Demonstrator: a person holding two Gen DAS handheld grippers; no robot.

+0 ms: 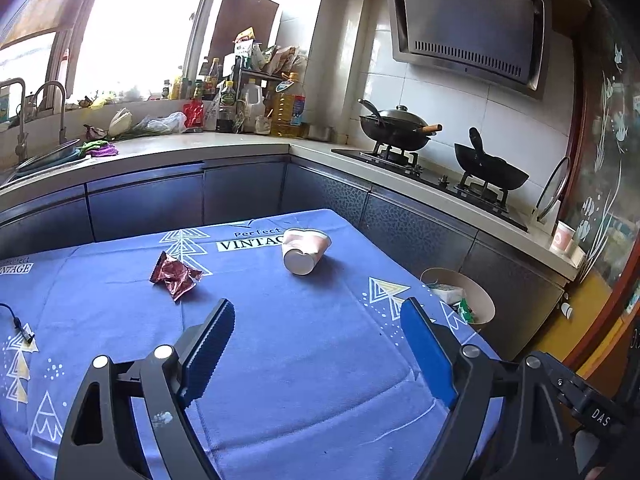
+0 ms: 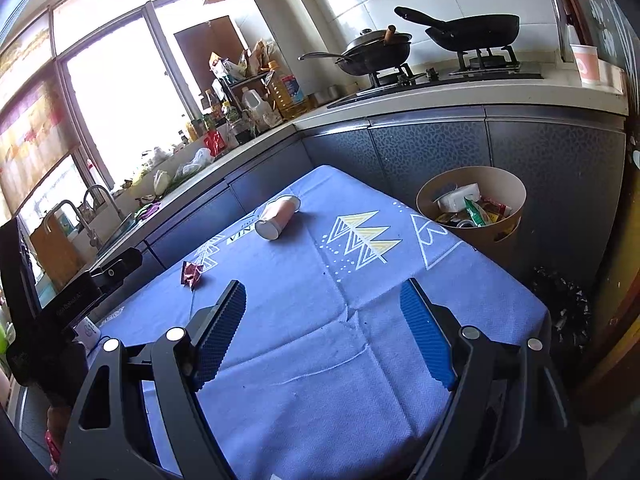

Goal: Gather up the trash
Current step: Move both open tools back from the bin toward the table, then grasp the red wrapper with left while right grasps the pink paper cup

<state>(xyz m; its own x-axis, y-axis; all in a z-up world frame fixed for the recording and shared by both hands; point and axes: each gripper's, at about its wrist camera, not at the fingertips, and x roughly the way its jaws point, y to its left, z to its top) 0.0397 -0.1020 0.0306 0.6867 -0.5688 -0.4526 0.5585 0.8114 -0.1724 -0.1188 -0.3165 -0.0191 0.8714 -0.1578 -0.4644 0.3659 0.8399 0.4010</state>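
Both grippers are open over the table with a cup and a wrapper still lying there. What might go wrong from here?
1. The cup lies dented on its side near the table's far edge; a nudge from the fingers might roll it off.
2. The wrapper is flat and crumpled on the cloth; the fingers may pinch fabric with it.
3. The bin beside the table already looks fairly full, so dropped trash might spill.

blue tablecloth [image 1: 304, 352] with white-yellow triangle print, dark red wrapper [image 1: 175, 275], pink-and-white cup [image 1: 304, 250]
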